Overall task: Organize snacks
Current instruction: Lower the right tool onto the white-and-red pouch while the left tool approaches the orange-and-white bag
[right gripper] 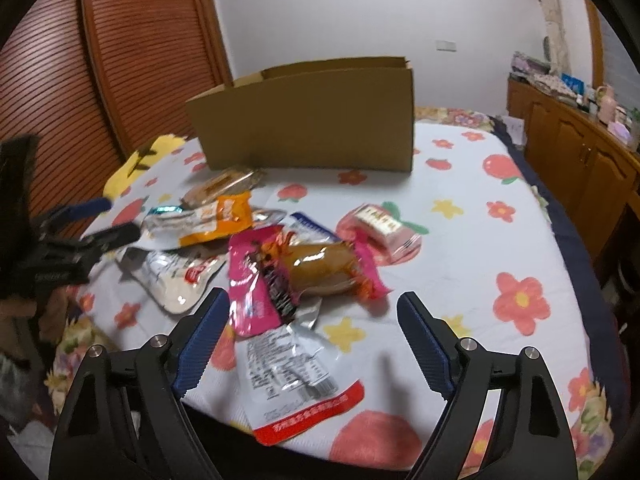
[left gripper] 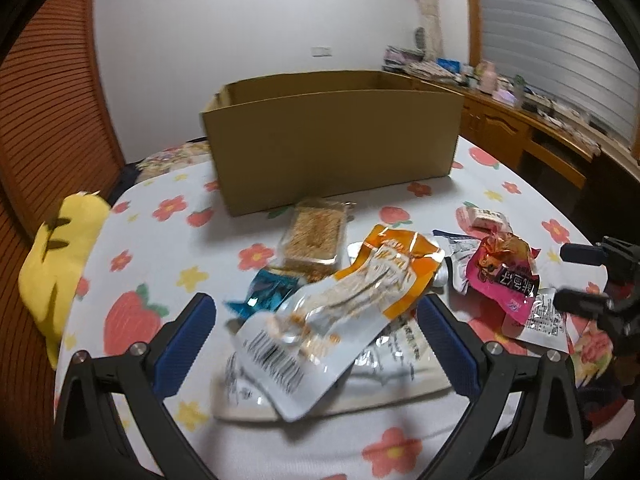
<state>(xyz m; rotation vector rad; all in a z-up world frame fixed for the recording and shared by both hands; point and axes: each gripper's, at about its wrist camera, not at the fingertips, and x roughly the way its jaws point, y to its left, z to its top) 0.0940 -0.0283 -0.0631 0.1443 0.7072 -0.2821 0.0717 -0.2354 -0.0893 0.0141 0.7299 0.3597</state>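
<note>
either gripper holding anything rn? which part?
Nothing held. Left gripper is open, its fingers either side of the orange-and-white snack pouch, not clamped. Right gripper is open, over the pink snack packet.

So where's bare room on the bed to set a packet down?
Free: the flowered sheet right of the small pink packet, up to the cardboard box. Also left of the orange pouch, toward the yellow plush. Crowded: the middle pile before both open hand-held grippers.

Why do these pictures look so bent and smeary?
Left wrist view: the fisheye lens bows the brown cardboard box, and motion blur smears the orange-and-white snack packet. Right wrist view: dark rounded corners, glare on the pink snack wrapper, soft print on the packets.
</note>
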